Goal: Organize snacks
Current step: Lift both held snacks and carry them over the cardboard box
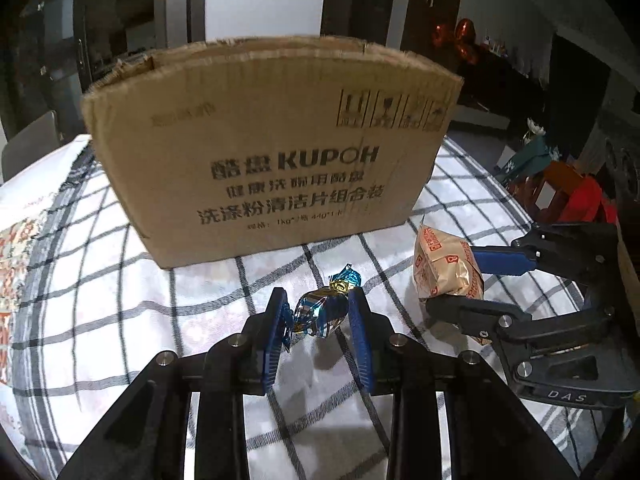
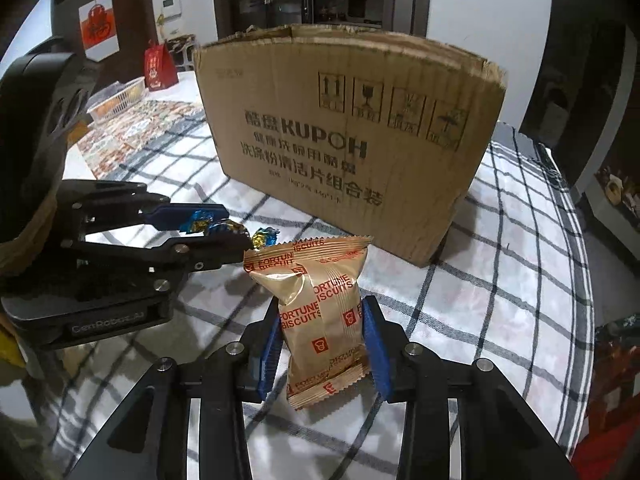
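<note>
Two jaws grip snacks: left gripper (image 1: 318,312) pinches shiny blue candy (image 1: 320,312), right gripper (image 2: 322,332) gold biscuit packet (image 2: 320,312).

The cardboard box (image 2: 352,140) bears "KUPOH" in bold dark letters after two Chinese characters, with lines of Chinese print beneath; the small specification line is too blurred to read. At its two o'clock corner stand four handling signs, among them upward arrows, a fragile glass and an umbrella. The gold biscuit packet (image 2: 324,316) repeats "FORTUNE BISCUITS" in red. The right claw's (image 1: 452,280) base reads "DAS".
</note>
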The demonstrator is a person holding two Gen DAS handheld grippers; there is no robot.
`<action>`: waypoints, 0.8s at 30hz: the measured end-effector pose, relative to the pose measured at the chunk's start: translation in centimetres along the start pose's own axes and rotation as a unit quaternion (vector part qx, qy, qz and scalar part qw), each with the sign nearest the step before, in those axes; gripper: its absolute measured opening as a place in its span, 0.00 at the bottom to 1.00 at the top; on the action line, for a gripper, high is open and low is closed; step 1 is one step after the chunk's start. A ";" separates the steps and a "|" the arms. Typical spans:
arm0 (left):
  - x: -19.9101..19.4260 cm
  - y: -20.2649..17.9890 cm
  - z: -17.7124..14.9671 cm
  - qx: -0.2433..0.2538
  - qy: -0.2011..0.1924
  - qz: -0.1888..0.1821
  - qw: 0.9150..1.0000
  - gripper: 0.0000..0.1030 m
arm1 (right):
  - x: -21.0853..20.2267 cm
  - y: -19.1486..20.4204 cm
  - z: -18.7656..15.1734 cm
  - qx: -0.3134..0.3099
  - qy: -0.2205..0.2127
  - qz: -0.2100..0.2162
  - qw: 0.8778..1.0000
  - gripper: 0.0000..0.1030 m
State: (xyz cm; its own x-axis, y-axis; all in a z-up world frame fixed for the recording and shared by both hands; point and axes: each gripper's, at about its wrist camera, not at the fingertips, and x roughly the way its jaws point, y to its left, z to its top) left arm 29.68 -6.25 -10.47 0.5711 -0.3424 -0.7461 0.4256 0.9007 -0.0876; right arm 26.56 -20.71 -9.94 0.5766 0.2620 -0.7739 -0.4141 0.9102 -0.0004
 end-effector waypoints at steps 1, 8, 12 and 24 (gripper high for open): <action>-0.6 0.0 0.0 -0.001 -0.005 -0.001 1.000 0.30 | -0.4 0.1 0.1 0.001 -0.004 0.000 1.000 0.38; -3.9 0.0 0.8 -0.005 -0.038 0.006 0.999 0.30 | -3.3 0.7 1.2 0.015 -0.037 -0.004 0.999 0.38; -6.0 0.3 1.5 -0.007 -0.059 0.007 0.998 0.30 | -4.8 0.9 1.9 0.026 -0.058 -0.004 0.998 0.38; -11.3 0.4 4.1 0.006 -0.129 0.015 0.992 0.30 | -9.3 1.8 4.7 0.039 -0.126 -0.005 0.991 0.38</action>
State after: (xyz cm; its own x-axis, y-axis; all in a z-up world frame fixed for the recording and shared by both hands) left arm 26.24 -3.13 0.62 0.7437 -0.3731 -0.5547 0.4126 0.9090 -0.0582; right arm 23.70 -19.98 0.24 0.7421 0.3150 -0.5916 -0.3568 0.9329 0.0492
